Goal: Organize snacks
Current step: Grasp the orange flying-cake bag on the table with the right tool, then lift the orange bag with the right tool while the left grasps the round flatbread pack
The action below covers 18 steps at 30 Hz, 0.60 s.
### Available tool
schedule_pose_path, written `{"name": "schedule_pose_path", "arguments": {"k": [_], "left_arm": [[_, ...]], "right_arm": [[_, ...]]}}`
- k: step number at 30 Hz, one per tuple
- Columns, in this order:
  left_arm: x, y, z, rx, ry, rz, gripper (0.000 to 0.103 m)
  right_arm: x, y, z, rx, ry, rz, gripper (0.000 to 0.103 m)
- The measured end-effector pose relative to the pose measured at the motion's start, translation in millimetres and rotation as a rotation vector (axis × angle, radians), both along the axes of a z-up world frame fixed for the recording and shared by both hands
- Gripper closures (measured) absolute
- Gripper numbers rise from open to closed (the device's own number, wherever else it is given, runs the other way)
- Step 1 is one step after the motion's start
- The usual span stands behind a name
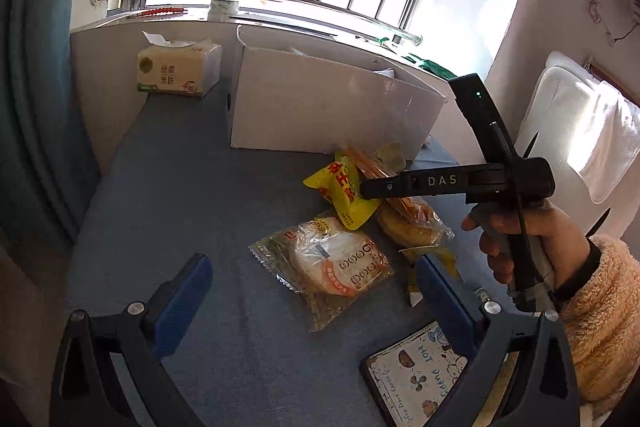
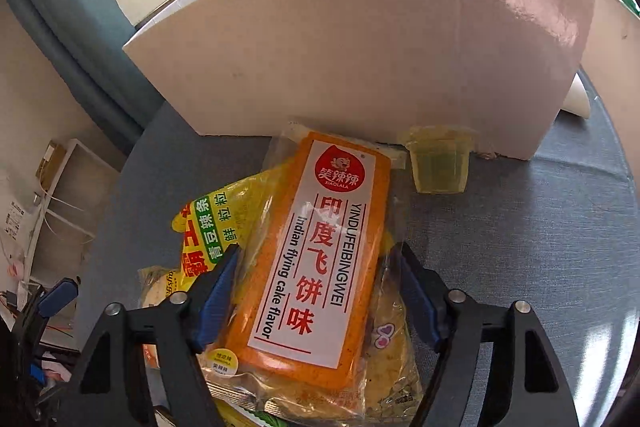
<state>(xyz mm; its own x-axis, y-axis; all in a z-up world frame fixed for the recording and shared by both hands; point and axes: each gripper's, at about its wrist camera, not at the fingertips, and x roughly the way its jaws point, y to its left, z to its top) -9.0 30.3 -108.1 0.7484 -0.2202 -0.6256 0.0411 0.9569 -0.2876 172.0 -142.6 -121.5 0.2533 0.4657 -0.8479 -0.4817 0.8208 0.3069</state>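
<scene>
A pile of snacks lies on the blue-grey table in front of a white cardboard box. My right gripper is open, its blue pads on either side of an orange "Indian flying cake" pack; whether they touch it I cannot tell. Under the pack lie a yellow snack bag and a round cake pack. A clear jelly cup stands by the box. My left gripper is open and empty, above a clear-wrapped white pastry. The right gripper also shows in the left wrist view, over the yellow bag.
A tissue pack stands at the table's far left by the window sill. A printed card or notebook lies at the near right. A white chair stands to the right. A white shelf is left of the table.
</scene>
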Motion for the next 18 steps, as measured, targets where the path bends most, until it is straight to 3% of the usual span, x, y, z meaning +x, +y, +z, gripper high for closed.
{"name": "schedule_pose_path", "arguments": {"k": [3,9,12,18], "left_arm": [[7,-1,-3,-0.003,0.026,-0.037,0.000],[34,-18,-15,0.101,0.103,-0.210,0.000],[49,-22,-20,0.165,0.143,-0.229,0.000],[76,-37,-31,0.211,0.177,-0.430,0.000]], "right_arm": [[-5,-16,8,0.092,0.023,0.015,0.041],[-28,-54,42,0.178,-0.063,-0.025,0.042],[-43,-78,53,0.215,-0.084,-0.056,0.042],[-71,-111,61,0.275,-0.095,-0.095,0.042]]}}
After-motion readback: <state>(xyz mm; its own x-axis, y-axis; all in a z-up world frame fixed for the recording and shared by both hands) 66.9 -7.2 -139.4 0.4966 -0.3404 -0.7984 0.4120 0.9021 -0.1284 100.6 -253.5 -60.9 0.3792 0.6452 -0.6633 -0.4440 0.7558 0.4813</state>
